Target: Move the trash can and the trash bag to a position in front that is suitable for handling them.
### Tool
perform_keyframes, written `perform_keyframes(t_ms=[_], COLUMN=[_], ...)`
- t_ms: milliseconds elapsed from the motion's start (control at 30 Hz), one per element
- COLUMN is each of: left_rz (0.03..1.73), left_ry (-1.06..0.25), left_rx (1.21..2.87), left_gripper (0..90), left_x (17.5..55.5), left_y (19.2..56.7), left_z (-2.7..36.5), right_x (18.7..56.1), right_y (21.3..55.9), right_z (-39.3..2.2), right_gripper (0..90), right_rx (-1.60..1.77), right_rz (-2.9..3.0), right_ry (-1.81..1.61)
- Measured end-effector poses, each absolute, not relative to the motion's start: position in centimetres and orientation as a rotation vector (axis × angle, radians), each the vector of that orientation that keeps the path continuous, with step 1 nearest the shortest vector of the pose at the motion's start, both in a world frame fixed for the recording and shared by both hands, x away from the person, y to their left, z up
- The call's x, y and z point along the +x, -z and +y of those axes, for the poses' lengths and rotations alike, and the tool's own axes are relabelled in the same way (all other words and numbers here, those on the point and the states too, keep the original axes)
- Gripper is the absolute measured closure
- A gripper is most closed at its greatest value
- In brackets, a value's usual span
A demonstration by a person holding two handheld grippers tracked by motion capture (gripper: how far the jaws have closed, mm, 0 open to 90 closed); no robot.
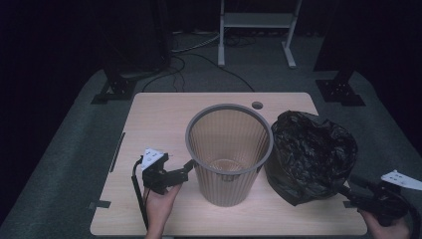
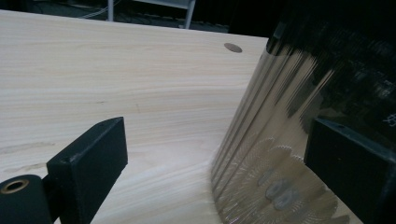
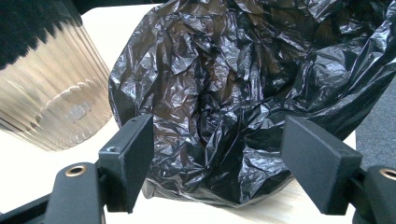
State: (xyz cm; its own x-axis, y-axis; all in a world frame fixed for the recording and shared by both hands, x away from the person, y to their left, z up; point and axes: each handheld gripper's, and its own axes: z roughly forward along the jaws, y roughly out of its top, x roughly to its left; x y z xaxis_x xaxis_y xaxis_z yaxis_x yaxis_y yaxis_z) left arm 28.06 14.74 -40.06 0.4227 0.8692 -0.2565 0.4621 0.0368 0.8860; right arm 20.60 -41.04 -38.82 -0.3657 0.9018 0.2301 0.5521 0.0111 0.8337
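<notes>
While upright, bin [image 1: 229,152] mouth up, axis vertical.

A ribbed translucent bin [image 1: 229,154] is standing upright mid-table; a crumpled black bag [image 1: 311,154] is sitting open, touching its right side.

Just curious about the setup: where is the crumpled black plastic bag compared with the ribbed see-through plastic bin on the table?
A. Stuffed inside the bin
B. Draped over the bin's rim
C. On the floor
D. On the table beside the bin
D: the crumpled black plastic bag sits on the pale wooden table beside the ribbed see-through plastic bin, whose inside holds no bag.
</notes>
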Motion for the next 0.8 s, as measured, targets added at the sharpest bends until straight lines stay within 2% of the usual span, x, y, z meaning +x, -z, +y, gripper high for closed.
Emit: perform_keyframes(t_ms=[800], left_rz=[1.119], left_ry=[-0.434], left_rx=[1.652], left_gripper=[5.0], left_x=[28.2], left_y=[39.5], left_z=[11.5], right_x=[20.7], right_y=[39.0], right_z=[-40.9], right_gripper=[25.3], right_rx=[1.491], right_rz=[1.935], right_ry=[-1.295])
